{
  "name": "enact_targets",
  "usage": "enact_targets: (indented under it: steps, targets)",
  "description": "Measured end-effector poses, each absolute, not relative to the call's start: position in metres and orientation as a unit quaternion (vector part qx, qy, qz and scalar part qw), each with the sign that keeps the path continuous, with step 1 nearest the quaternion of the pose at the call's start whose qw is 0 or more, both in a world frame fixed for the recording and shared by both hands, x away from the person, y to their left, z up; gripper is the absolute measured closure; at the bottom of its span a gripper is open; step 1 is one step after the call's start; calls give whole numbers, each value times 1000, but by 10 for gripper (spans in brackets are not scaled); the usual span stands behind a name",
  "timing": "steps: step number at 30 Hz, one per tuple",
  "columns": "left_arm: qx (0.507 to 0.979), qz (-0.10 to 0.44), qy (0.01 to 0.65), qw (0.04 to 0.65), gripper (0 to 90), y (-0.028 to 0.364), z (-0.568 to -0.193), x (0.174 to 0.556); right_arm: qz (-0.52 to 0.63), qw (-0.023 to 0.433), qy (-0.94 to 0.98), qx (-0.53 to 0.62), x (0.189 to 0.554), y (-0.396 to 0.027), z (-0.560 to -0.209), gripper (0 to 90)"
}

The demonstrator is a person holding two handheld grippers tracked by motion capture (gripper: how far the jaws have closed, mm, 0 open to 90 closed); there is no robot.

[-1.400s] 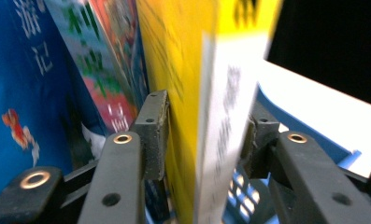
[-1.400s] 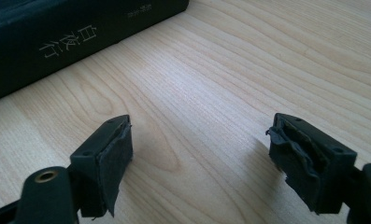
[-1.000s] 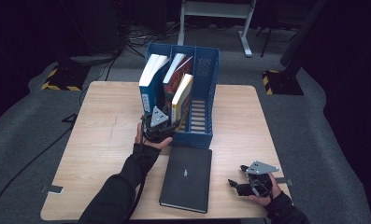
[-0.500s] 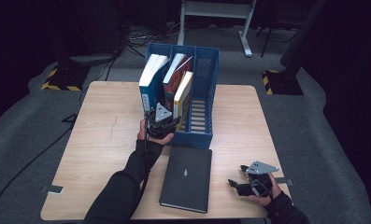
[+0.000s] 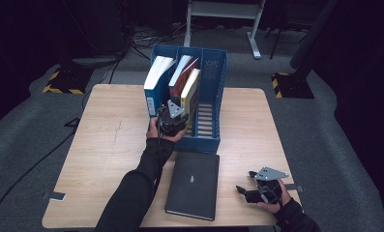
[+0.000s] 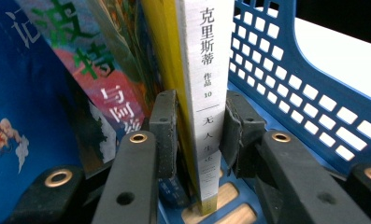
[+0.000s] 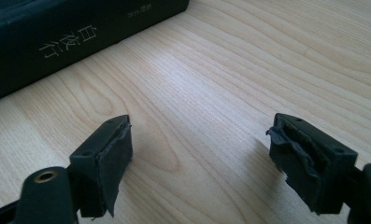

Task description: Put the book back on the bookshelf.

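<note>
A: What has changed?
B: The left gripper (image 6: 199,130) has pushed deeper into the blue rack (image 5: 214,96), jaws just closing onto the yellow book (image 6: 206,70), its neighbours left, lattice wall right.
A: And rightward?
B: The right gripper (image 7: 197,163) gapes empty over the table (image 7: 220,70), the black book (image 7: 57,32) ahead-left.

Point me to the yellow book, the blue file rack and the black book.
yellow book (image 6: 206,70): left gripper view, on its white spine.
blue file rack (image 5: 214,67): high view, on its right side wall.
black book (image 5: 192,186): high view, middle of its front cover.
</note>
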State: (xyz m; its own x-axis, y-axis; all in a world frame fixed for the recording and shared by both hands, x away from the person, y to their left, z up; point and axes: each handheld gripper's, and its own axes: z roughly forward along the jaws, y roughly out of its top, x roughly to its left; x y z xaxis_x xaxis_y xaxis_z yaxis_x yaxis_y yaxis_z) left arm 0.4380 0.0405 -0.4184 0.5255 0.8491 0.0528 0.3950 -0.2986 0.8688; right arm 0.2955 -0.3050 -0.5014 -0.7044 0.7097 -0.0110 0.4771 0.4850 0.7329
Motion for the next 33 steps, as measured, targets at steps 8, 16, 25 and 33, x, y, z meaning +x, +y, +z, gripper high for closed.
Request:
enact_targets:
  steps: [8,16,25,33]
  targets:
    - [758,275,412,424,675,35,-419,439,367,158,847,350,295,-305,-501,214]
    - [772,267,378,435,634,49,-415,420,368,158,847,350,295,-305,-501,214]
    - [787,245,342,452,576,67,-416,393,367,158,847,351,295,-305,-501,213]
    - [808,229,332,430,482,93,-427,363,366,160,846,353,295,-304,-501,211]
